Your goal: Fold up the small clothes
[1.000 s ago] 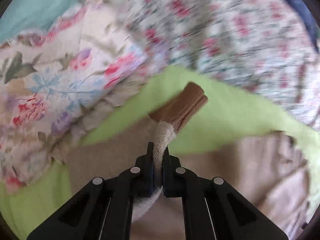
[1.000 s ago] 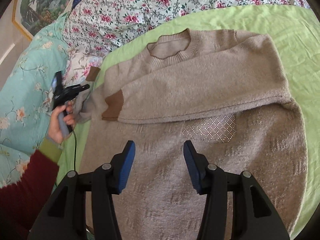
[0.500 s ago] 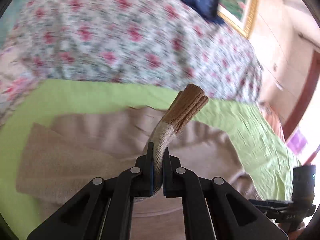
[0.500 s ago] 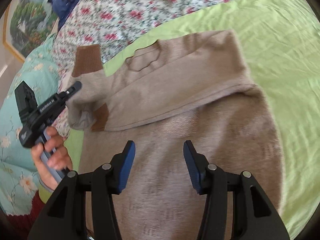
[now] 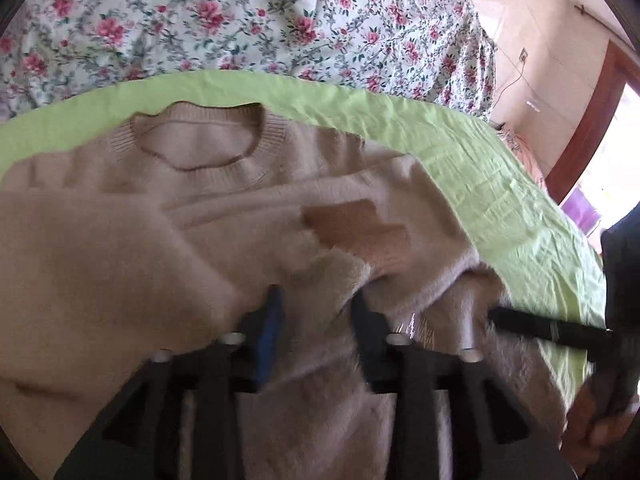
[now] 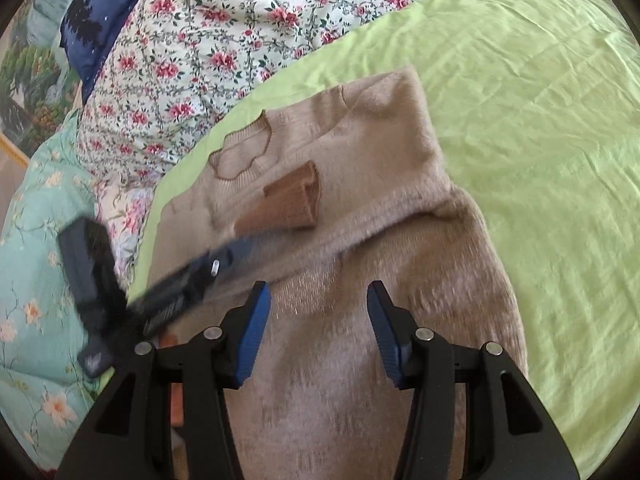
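Left wrist view: the left gripper (image 5: 316, 304) is opening, jaws apart over the sweater (image 5: 120, 248), sleeve fabric between them, brown cuff (image 5: 356, 228) just ahead.

Right wrist view: the right gripper (image 6: 318, 316) hovers open above the sweater on the green sheet (image 6: 540, 128), holding nothing.

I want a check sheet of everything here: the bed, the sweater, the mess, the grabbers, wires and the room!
Surface: green sheet, wrinkled.
Job's things: beige sweater lying flat, sleeves folded across its chest, brown cuffs below the collar.
Clutter: nothing seen.
Grippers: left gripper opening, sleeve fabric between its jaws; right gripper open over the sweater, holding nothing.
Cables: wire on the wall.
Surroundings: floral quilt, blue pillow, framed picture.
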A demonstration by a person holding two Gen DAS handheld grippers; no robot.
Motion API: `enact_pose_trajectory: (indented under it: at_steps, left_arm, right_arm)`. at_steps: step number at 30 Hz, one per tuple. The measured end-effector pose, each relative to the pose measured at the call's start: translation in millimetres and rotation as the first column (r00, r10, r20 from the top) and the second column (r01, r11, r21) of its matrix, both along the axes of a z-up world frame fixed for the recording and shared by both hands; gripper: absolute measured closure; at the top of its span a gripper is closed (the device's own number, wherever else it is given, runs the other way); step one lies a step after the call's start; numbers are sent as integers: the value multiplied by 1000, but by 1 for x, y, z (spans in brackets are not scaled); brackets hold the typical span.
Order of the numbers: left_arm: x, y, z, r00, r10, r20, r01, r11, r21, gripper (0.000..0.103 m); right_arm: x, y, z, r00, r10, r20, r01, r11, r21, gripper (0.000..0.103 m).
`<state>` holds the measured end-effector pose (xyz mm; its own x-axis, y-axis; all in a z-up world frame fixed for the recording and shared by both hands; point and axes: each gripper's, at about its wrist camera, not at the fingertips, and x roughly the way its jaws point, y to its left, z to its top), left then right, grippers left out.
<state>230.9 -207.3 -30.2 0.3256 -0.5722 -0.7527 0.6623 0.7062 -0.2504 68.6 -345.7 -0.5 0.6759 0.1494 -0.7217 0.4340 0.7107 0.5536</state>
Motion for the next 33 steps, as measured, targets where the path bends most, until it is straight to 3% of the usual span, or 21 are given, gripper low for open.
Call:
enact_pose_trajectory:
  at_steps: [3,7,10,12,14,16,20,23,26,29,33]
  left_arm:
    - [-11,33,10,999,27,19,-27,999,-17,54]
    - [-13,95,19,984,167,63,-167,986,6,49]
    - [1,147,16,939,324,115,-333,941,65,48]
    - [19,179,6,898,423,118,-436,892,120,48]
    - [37,200,-5,866,489,102,-499,852,159,50]
    - [55,215,-12,843,534,69,-538,828,159,50]
    - [84,209,-17,830,555,58,-556,814,169,50]
    - [88,201,-16,822,560,103,-569,801,186,51]
    - [78,198,-15,818,560,133,-576,798,177,51]
    - [74,207,-12,786,602,143,-618,772,145,52]
    - [79,228,-16,762,646,41,-647,758,83,52]
  right_arm:
    - [18,-7,0,1000,-16,12,16,1000,4,48]
    - [54,-10,-10,1000,-1,-13,1,1000,11,42]
    - [78,-10,-29,998,-3,-55,5,1000,30,42]
    - [94,-5,-38,998,27,-53,-24,998,61,44]
    - [107,3,-35,997,65,-43,-63,997,51,88]
    - [111,9,-16,996,87,17,-88,995,49,88]
    - [83,8,58,970,68,231,-58,997,-51,88]
    - [54,-9,73,965,-1,263,35,992,-123,88]
    - [49,-26,38,987,-48,154,67,991,-119,88]
    - [57,-30,-9,997,-55,47,57,997,-48,88]
    - [65,-18,-27,1000,-26,8,26,998,-60,88]
